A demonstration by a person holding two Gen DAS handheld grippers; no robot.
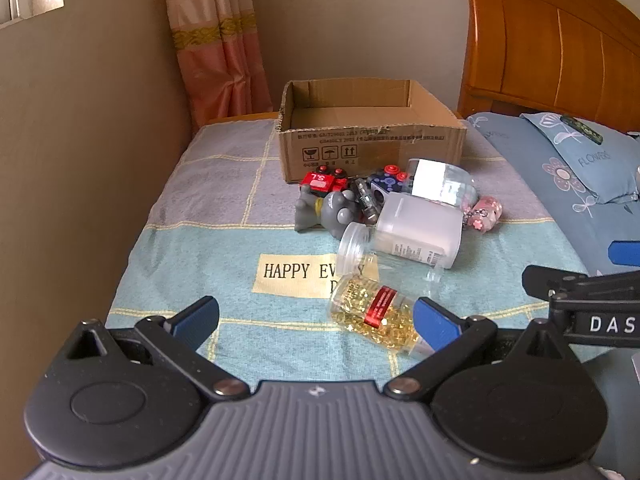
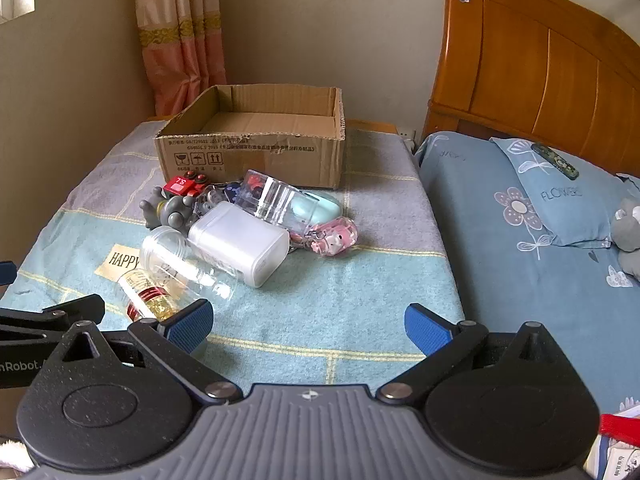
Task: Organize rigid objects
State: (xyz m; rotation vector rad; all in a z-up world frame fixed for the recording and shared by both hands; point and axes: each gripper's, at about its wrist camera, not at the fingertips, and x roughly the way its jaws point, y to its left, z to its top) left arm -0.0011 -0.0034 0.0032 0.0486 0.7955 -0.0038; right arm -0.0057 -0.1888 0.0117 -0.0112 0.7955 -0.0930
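One cardboard box (image 1: 372, 148) stands at the far end of one checked cloth (image 1: 200, 240). In front of it lie two clear empty jars, one round (image 1: 354, 246) and one squarish (image 2: 276, 200); one frosted white container (image 1: 418, 230); and one bottle of golden capsules (image 1: 374, 312) with a red band. There are two toy vehicles, one red (image 1: 322, 182) and one dark blue (image 1: 386, 182); one grey rubber figure (image 1: 326, 210); one small dark metal piece (image 1: 366, 200), too small to tell what it is; one pink keychain charm (image 2: 336, 236); and one pale turquoise case (image 2: 316, 206). Two grippers are in view, left (image 1: 316, 318) and right (image 2: 308, 322), each with two blue pads.
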